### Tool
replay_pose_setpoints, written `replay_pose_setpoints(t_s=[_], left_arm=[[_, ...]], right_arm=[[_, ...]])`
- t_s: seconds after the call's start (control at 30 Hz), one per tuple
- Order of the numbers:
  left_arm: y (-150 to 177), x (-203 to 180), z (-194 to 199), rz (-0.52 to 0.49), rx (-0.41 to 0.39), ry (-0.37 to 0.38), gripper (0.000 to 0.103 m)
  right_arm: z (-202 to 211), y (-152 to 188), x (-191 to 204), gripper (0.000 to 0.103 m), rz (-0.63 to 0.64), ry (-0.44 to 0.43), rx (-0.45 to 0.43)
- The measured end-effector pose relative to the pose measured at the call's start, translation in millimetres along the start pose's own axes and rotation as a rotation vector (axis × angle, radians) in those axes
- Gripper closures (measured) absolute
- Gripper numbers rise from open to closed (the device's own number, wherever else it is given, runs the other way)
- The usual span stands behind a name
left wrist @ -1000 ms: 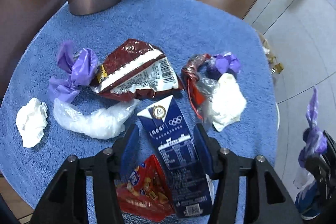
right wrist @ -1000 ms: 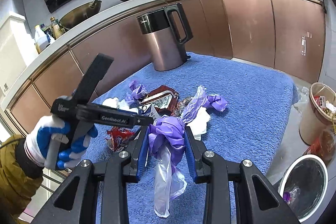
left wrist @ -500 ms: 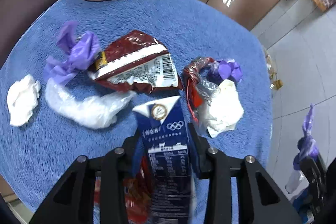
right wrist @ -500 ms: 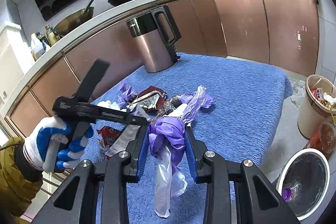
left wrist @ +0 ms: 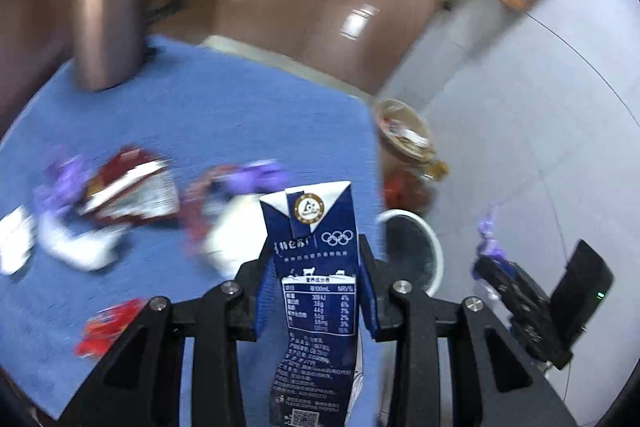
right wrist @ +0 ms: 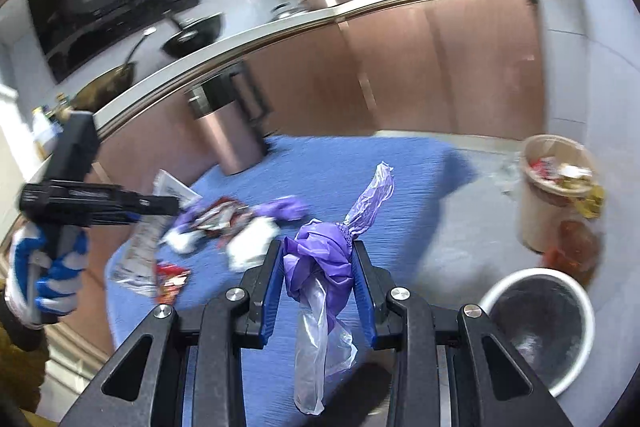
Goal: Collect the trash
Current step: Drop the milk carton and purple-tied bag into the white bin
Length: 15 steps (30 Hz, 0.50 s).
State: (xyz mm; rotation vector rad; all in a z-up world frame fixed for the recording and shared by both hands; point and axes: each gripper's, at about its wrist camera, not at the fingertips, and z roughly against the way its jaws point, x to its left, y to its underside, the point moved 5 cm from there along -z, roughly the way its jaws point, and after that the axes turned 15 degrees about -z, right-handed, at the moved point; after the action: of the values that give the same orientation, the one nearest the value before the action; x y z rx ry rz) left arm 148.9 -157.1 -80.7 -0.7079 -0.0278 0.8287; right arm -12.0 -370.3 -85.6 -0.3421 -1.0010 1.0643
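My left gripper (left wrist: pixel 316 263) is shut on a dark blue milk carton (left wrist: pixel 316 267), which is lifted clear of the blue table (left wrist: pixel 240 107). My right gripper (right wrist: pixel 316 263) is shut on a crumpled purple and clear plastic bag (right wrist: pixel 320 259), held over the table's near right part. In the right wrist view the left gripper (right wrist: pixel 160 205) appears at the left in a gloved hand (right wrist: pixel 48 267), with the carton (right wrist: pixel 140 247) hanging from it. A white-rimmed bin (right wrist: pixel 536 327) stands on the floor at lower right and also shows behind the carton in the left wrist view, white-rimmed bin (left wrist: pixel 412 251).
Wrappers, purple bags and white tissue (left wrist: pixel 120 195) lie scattered on the table, with a red packet (left wrist: pixel 108 327) near its front edge. A metal kettle (left wrist: pixel 108 15) stands at the back. A full tan bucket (right wrist: pixel 556 187) sits on the floor beyond the table.
My left gripper closed on the milk carton and lifted it off the table, swinging toward the bin side. My right gripper carried the purple bag rightward, closer to the floor bin.
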Motion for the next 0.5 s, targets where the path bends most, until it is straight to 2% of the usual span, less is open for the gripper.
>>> replay_pose_setpoints(t_s=[0.17, 0.37, 0.5], left_arm=[[-28, -72, -55, -0.112, 0.034, 0.086, 0.069], [-54, -143, -130, -0.166, 0.083, 0.175, 0.069], [-63, -180, -175, -0.192, 0.105, 0.19, 0.067]], right_arm=[[22, -11, -68, 0.072, -0.089, 0.134, -0.054], [28, -19, -134, 0.072, -0.161, 0.262, -0.07], [23, -21, -169, 0.071, -0.209, 0.329, -0.066]])
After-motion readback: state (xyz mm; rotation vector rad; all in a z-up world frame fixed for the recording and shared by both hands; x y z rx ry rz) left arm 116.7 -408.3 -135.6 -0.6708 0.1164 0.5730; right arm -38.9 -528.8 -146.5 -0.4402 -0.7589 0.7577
